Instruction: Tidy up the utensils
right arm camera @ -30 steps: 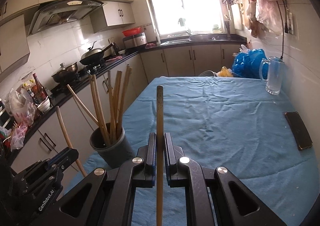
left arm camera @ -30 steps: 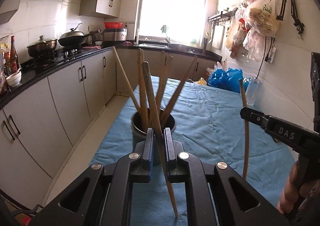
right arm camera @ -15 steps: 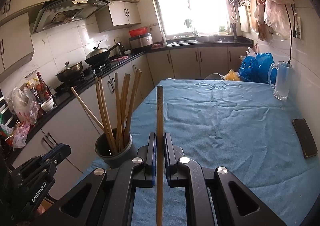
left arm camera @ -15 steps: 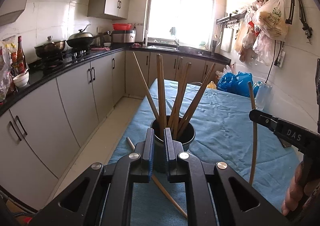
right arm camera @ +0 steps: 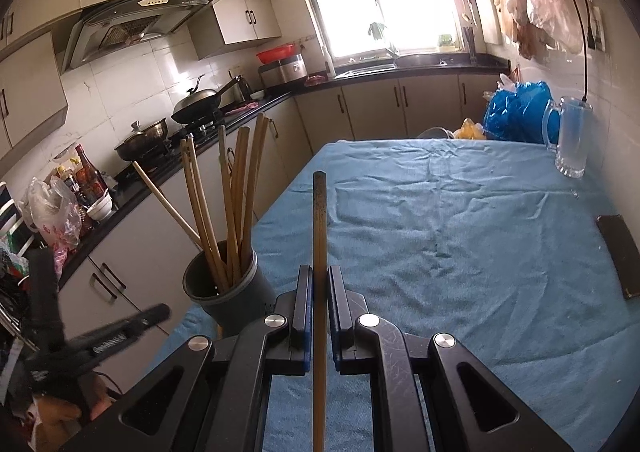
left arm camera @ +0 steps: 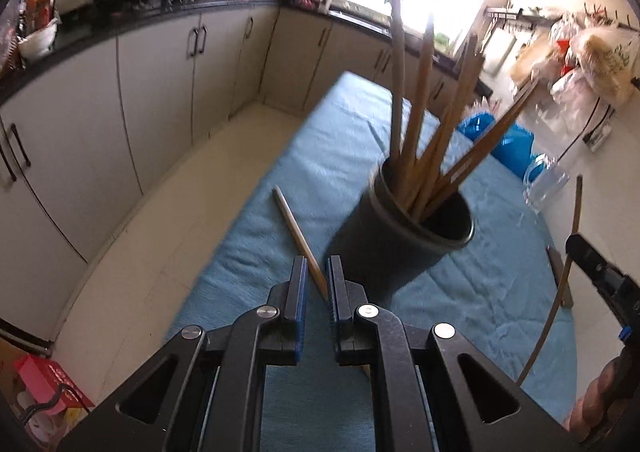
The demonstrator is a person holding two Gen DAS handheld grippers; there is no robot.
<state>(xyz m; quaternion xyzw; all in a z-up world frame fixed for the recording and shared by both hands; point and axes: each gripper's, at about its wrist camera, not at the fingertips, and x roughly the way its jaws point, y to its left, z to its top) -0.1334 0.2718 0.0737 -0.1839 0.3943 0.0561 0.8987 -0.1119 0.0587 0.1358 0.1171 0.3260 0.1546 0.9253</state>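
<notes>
Two risks stand out: the left tongs (left arm camera: pixel 316 284), narrowly parted above the loose chopstick (left arm camera: pixel 298 236) lying on the blue surface (left arm camera: pixel 332 140) beside the dark cup (left arm camera: pixel 396 244), could clip that cup and tip its bundle; the right tongs (right arm camera: pixel 319 292), clamped on an upright chopstick (right arm camera: pixel 319 236), might let it swing and miss the rim. Only the left view shows the loose stick; only the right shows the phone (right arm camera: pixel 619 252).

Sunlit kitchen with a bright window (right arm camera: pixel 380 0), beige cabinets (left arm camera: pixel 160 68) under a black countertop (right arm camera: pixel 420 70), white wall tiles (right arm camera: pixel 132 84), pale floor (left arm camera: pixel 168 212).
</notes>
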